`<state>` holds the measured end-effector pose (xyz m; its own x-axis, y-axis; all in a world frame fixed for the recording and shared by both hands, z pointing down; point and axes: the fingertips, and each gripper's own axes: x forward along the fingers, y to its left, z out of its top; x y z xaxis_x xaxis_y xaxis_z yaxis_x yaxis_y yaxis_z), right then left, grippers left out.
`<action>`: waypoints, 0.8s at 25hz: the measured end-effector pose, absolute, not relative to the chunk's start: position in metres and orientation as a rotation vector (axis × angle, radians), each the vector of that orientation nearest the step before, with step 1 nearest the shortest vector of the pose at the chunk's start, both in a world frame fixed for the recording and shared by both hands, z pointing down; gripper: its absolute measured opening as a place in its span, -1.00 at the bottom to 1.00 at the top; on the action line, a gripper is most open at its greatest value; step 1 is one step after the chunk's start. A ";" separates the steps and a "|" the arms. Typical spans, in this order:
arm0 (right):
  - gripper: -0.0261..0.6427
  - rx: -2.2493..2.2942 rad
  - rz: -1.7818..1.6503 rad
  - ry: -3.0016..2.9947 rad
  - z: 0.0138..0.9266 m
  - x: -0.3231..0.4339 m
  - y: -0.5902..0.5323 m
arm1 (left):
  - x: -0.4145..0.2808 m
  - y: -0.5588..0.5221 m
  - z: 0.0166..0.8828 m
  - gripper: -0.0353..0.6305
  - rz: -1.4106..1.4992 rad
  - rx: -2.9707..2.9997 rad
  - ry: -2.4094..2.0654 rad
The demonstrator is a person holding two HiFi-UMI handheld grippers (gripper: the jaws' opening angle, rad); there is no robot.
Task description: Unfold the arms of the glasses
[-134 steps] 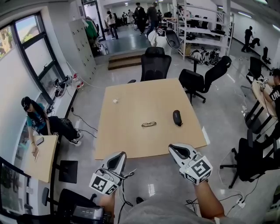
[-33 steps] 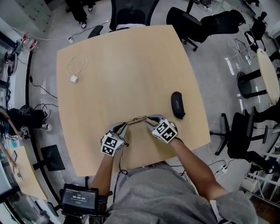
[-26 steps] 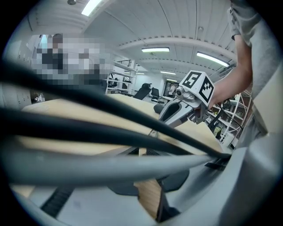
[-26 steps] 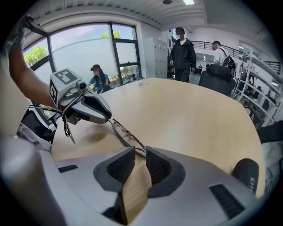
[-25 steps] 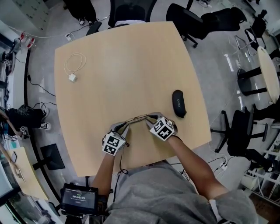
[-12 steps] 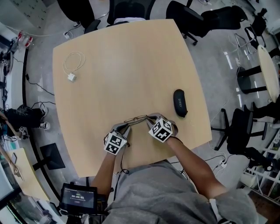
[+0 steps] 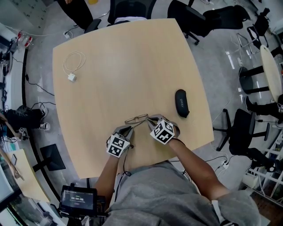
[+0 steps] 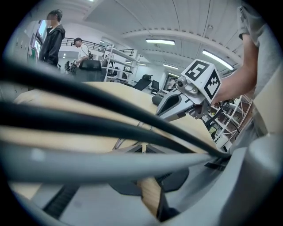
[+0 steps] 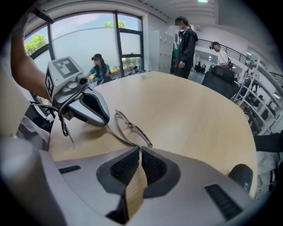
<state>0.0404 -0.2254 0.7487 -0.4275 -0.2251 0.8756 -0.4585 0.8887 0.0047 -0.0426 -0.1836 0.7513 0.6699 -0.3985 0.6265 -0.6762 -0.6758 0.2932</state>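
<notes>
Right gripper (image 9: 140,151): jaws squeezed down to a thin slit. One end of the glasses (image 9: 132,127) sits right at its tips, so it reads as pinched on the frame corner.

Left gripper (image 9: 106,124): just beside the right one, tips angled toward it. Its own view shows the jaws together (mostly masked by black cables (image 8: 88,119) hanging across the lens). A thin wire runs out from its tips, which I take to be the near arm (image 9: 117,135) of the glasses, gripped at its end.

The glasses lie low over the table (image 7: 124,66), in the gap just ahead of both grippers. The front stretches away from the right gripper's tips, and the near arm splits off from it at a narrow angle.

Progress, judged: early. The near arm looks swung out only part way, nowhere near square to the front. The second arm can't be made out, so probably folded. Left to do: finish opening this arm, then open the other.

Farther out, a black case (image 7: 181,103) lies well off to the right gripper's outer side. A coiled white cable (image 7: 72,66) lies far beyond the left gripper, near the table's far corner. Office chairs (image 7: 128,9) stand past the far edge.
</notes>
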 end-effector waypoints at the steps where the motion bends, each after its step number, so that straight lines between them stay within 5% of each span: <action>1: -0.85 0.490 0.286 -2.029 0.748 0.040 -0.224 | -0.042 -0.182 0.752 -0.81 0.719 2.368 -0.830; 20: -0.85 0.310 0.258 -2.064 0.748 0.018 -0.167 | -0.016 -0.155 0.754 -0.81 0.675 2.321 -0.821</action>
